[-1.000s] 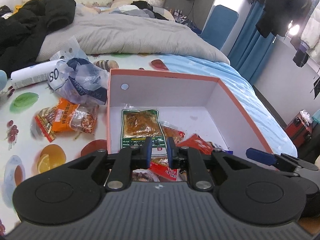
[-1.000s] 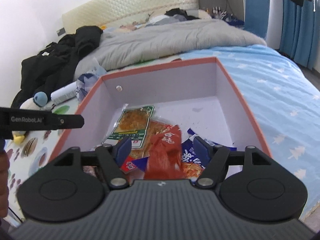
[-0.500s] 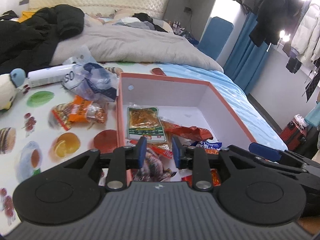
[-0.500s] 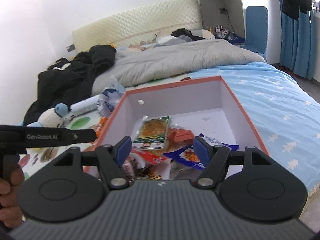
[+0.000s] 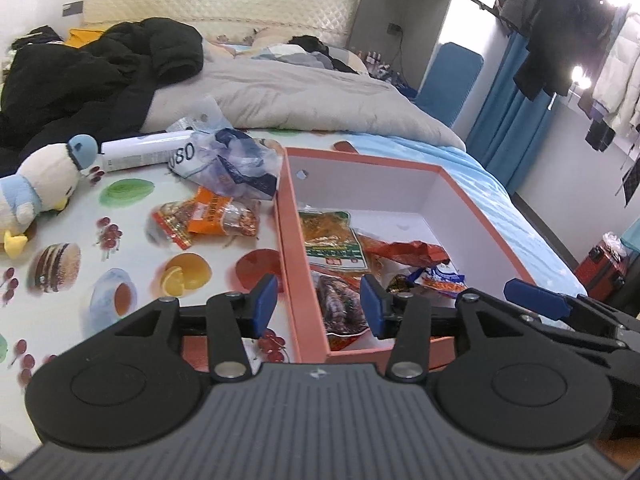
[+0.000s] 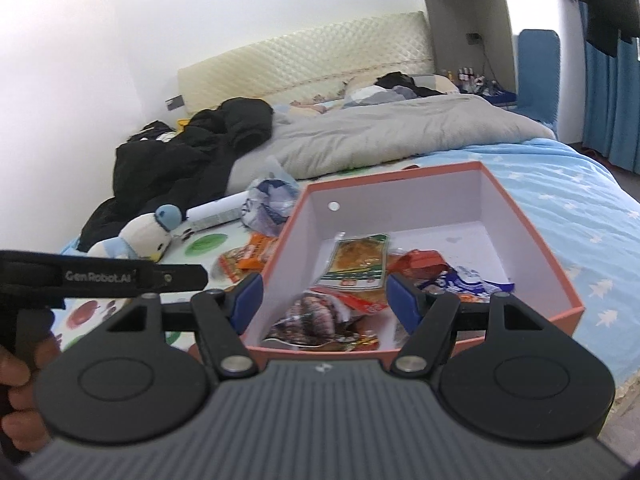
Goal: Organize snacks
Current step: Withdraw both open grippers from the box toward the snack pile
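An orange box (image 5: 486, 214) (image 6: 532, 240) with a white inside sits on the bed and holds several snack packets, among them a green-labelled one (image 5: 332, 242) (image 6: 358, 260) and a red one (image 5: 404, 250). An orange snack packet (image 5: 208, 220) (image 6: 250, 258) lies outside, left of the box on the fruit-print mat. My left gripper (image 5: 318, 306) is open and empty above the box's near left wall. My right gripper (image 6: 324, 300) is open and empty above the box's near edge.
A crumpled plastic bag (image 5: 228, 164), a white tube (image 5: 140, 154) and a plush penguin (image 5: 36, 184) lie on the mat beyond and left of the loose packet. A grey duvet (image 5: 300, 96) and black coat (image 5: 92, 72) lie behind. The bed's right edge (image 5: 536, 232) drops off.
Both grippers have pulled back and up from the box. The left gripper has opened from shut. The red packet that was at the right gripper now lies in the box.
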`<state>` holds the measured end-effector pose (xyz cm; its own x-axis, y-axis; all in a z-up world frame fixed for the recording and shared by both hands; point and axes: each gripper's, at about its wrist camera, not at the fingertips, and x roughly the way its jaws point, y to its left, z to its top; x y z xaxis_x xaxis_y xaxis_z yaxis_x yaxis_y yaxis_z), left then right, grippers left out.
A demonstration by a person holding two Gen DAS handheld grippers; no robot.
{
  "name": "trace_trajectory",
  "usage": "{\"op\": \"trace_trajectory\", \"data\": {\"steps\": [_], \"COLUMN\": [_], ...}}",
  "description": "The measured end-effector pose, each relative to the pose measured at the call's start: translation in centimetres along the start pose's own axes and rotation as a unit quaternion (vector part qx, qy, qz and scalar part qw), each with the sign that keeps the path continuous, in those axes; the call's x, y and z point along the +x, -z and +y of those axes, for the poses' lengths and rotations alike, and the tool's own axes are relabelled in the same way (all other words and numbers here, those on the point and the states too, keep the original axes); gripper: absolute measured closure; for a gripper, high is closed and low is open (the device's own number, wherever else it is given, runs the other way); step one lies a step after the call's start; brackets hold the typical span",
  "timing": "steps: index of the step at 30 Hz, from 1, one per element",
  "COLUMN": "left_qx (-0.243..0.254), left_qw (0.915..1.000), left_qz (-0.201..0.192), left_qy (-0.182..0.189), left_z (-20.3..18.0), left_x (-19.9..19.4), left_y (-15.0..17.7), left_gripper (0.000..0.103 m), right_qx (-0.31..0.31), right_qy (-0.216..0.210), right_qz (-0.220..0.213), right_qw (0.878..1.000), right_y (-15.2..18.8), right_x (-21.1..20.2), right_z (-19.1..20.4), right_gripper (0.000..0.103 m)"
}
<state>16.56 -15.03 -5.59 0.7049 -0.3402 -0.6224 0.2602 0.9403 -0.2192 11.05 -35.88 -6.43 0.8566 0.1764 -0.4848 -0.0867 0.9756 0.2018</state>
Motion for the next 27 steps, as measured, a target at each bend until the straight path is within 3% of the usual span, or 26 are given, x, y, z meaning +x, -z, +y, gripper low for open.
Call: {"op": "trace_trajectory", "data": {"steps": [14,22,27], "left_qx": [-0.028,-0.041,-0.065], "left_qw": [0.9993,0.9987,0.9975], "left_qz": [-0.023,-0.030,-0.028], "left_qy": [0.010,0.007,-0.002], "left_z": [4.4,7.3,9.4], "left_x": [-4.7,-7.3,-7.7], "left_y": [1.8,4.1,5.2], "left_gripper": [0.051,0.039,0.039], "right_qx": [-0.045,-0.054,-0.081], "right_qy": [-0.007,-0.011,-0.014], "right_qz": [-0.018,-0.021,-0.012], "right_qw": [0.999,0.998,0.997], "right_y": [0.8,2.3,3.2], "right_x": [-1.5,-3.0,-3.0], "right_z": [5.6,8.7,10.5], "right_gripper": [0.033,0.033,0.033]}}
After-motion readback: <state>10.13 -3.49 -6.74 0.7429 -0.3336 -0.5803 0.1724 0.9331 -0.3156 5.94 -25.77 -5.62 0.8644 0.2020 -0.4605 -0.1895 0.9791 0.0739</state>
